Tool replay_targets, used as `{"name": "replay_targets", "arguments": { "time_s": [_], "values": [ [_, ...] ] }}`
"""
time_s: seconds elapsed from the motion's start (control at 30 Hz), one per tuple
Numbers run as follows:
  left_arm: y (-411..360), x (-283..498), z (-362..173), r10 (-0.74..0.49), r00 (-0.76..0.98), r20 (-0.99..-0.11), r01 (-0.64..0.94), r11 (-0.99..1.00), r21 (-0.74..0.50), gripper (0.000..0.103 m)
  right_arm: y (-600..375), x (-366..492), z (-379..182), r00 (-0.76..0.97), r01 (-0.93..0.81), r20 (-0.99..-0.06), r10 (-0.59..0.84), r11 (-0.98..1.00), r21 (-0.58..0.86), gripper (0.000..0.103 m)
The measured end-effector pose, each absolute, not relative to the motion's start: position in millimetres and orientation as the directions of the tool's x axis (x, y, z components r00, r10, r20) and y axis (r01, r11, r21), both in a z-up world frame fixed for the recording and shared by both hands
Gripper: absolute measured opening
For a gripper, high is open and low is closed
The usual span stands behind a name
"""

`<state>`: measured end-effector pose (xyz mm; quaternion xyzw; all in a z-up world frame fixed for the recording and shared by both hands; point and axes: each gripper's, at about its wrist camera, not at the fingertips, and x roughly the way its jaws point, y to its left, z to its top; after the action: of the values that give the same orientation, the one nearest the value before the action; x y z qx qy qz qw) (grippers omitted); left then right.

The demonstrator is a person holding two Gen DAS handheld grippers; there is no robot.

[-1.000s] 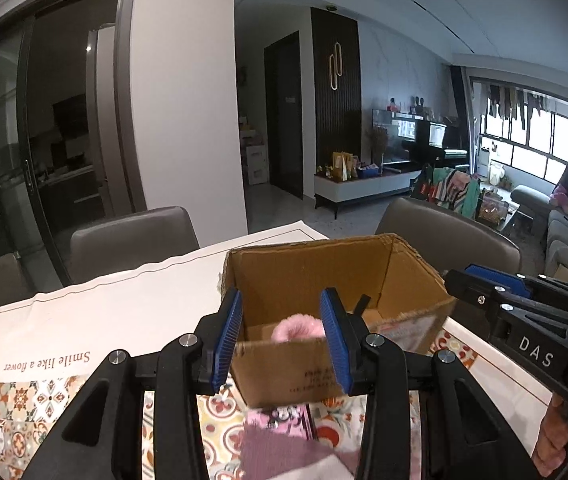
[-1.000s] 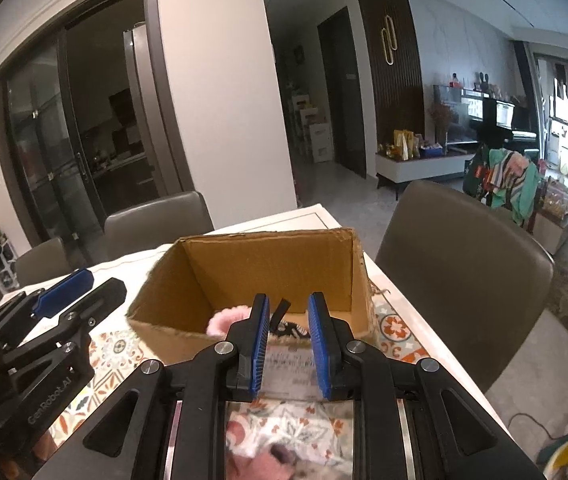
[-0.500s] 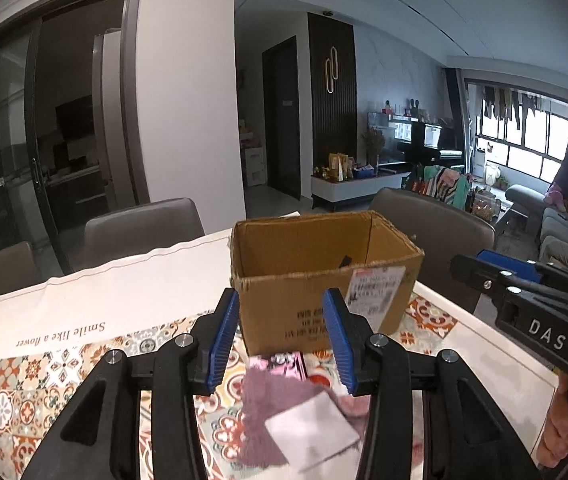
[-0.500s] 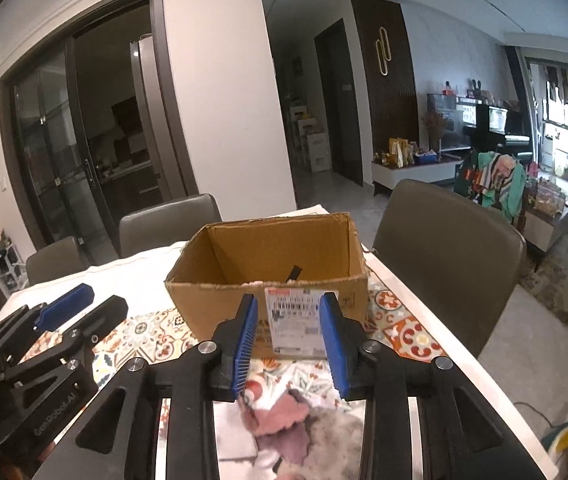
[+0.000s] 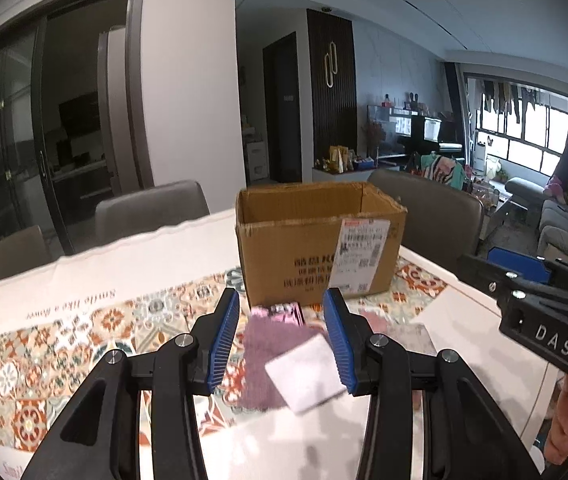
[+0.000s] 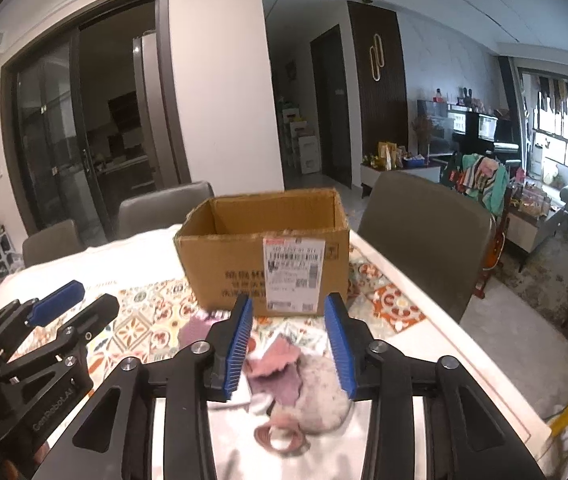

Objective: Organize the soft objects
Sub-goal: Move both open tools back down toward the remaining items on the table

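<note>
Nearest, left gripper (image 5: 282, 336) hanging over the table with blue pads apart, nothing gripped. Below that gap, flat on the cloth: purple cloth (image 5: 272, 354) with a white square pad (image 5: 308, 374) overlapping its near right corner, and a pink patterned piece (image 5: 280, 314) just beyond, close to the box foot.

Right gripper (image 6: 288, 340) likewise empty; jaws just opening wider, pads pressing on nothing. Under it, a loose pile: pink ruffled fabric (image 6: 274, 360), a fuzzy grey-white piece (image 6: 324, 396) touching it on the right, a brownish hair tie (image 6: 280, 438) at the near edge. Off to the left, a lilac piece (image 6: 195, 328) lying by itself.

All of this on the patterned tablecloth (image 5: 84, 340), orange and teal tiles.

Farther on, cardboard box (image 6: 268, 252) standing upright, top open, white shipping label (image 6: 294, 276) on its near face; contents not visible from here.

Beyond the table, grey chairs (image 6: 424, 232), then dark glass doors (image 6: 84, 140).
</note>
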<state>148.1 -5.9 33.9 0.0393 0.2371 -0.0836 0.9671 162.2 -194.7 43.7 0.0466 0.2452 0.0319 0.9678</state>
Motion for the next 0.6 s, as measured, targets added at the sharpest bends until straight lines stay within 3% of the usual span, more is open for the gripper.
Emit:
{"name": "replay_targets", "arguments": {
  "time_s": [0.6],
  "values": [
    [7.8, 120.9, -26.2, -0.152, 0.805, -0.573, 0.199, 0.980, 0.020, 0.044, -178.4, 131.8, -28.1, 0.773, -0.056, -0.623, 0.125, 0.990, 0.128, 0.047]
  ]
}}
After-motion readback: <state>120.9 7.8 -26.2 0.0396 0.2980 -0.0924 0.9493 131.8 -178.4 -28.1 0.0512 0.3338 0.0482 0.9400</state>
